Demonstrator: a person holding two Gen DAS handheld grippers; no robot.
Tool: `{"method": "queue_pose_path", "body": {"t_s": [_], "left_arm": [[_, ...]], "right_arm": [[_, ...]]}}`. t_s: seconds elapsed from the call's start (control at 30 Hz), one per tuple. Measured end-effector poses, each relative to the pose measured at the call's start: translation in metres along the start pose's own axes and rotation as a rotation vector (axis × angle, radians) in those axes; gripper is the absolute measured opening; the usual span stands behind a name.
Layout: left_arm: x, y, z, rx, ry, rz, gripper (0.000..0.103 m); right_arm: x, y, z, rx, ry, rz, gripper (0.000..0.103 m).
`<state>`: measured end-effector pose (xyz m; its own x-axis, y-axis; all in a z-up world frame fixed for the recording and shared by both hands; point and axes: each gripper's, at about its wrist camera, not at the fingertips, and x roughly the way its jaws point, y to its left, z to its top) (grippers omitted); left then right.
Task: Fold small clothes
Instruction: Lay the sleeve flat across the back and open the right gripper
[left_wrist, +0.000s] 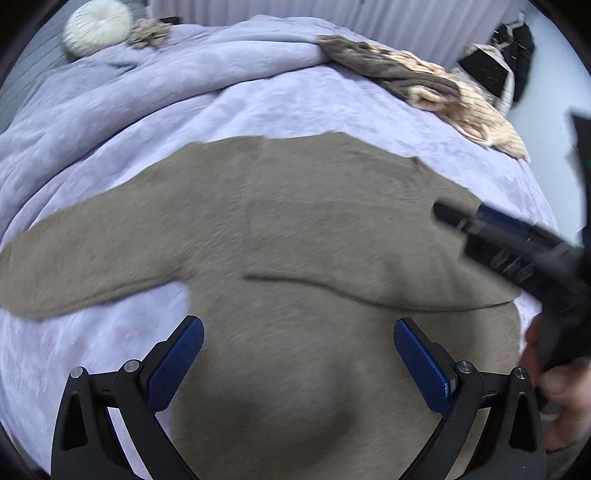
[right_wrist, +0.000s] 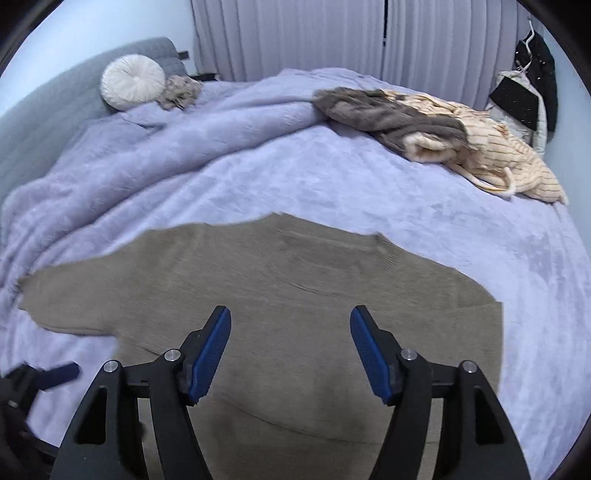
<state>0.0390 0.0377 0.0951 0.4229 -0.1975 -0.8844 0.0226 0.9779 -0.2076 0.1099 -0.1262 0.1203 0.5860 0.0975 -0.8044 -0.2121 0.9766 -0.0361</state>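
- Taupe knitted long-sleeved sweater (right_wrist: 295, 295): lay flat on the lilac plush bedspread (right_wrist: 258, 158), one sleeve stretching left, the right sleeve apparently folded across the body.
- Left gripper (left_wrist: 298, 341): fingers apart, empty, nearer that left sleeve.
- Right gripper (right_wrist: 290, 338): fingers apart, empty, above the body.
- Near hem: cut off by both views.

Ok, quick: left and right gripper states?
Left gripper: open, empty, above the sweater.
Right gripper: open, empty.
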Motion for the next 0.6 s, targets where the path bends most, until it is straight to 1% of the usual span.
{"method": "queue_pose_path", "body": {"t_s": [0.03,0.1,0.17,0.2,0.23,0.3,0.33,0.4,0.43,0.5,0.53,0.6], "left_arm": [[0.007,-0.008,0.006,0.017,0.008,-0.009,0.103],[0.023,-0.019,0.014,0.039,0.033,-0.037,0.103],[0.050,-0.029,0.023,0.051,0.076,-0.028,0.103],[0.063,-0.030,0.026,0.056,0.095,-0.011,0.103],[0.078,-0.031,0.027,0.057,0.123,0.027,0.103],[0.098,-0.030,0.027,0.064,0.167,0.070,0.103],[0.099,-0.031,0.025,0.072,0.158,0.085,0.103],[0.090,-0.035,0.022,0.083,0.143,0.097,0.103],[0.081,-0.035,0.020,0.077,0.136,0.085,0.103],[0.065,-0.030,0.011,0.057,0.121,0.060,0.103],[0.058,-0.026,0.005,0.048,0.115,0.056,0.103],[0.045,-0.018,-0.012,0.040,0.112,0.059,0.103]], "right_arm": [[0.012,-0.012,-0.007,0.007,0.037,-0.043,0.071],[0.032,-0.039,-0.020,0.045,0.101,-0.076,0.071],[0.051,-0.067,-0.033,0.108,0.159,-0.108,0.071],[0.057,-0.081,-0.040,0.142,0.180,-0.120,0.071],[0.066,-0.095,-0.046,0.174,0.201,-0.119,0.072],[0.070,-0.108,-0.052,0.197,0.181,-0.069,0.075],[0.070,-0.108,-0.052,0.187,0.178,-0.069,0.075],[0.067,-0.101,-0.049,0.149,0.192,-0.101,0.075],[0.061,-0.095,-0.047,0.132,0.187,-0.122,0.075],[0.045,-0.083,-0.050,0.117,0.150,-0.102,0.075],[0.037,-0.077,-0.052,0.108,0.141,-0.093,0.075],[0.026,-0.064,-0.061,0.087,0.134,-0.108,0.075]]}}
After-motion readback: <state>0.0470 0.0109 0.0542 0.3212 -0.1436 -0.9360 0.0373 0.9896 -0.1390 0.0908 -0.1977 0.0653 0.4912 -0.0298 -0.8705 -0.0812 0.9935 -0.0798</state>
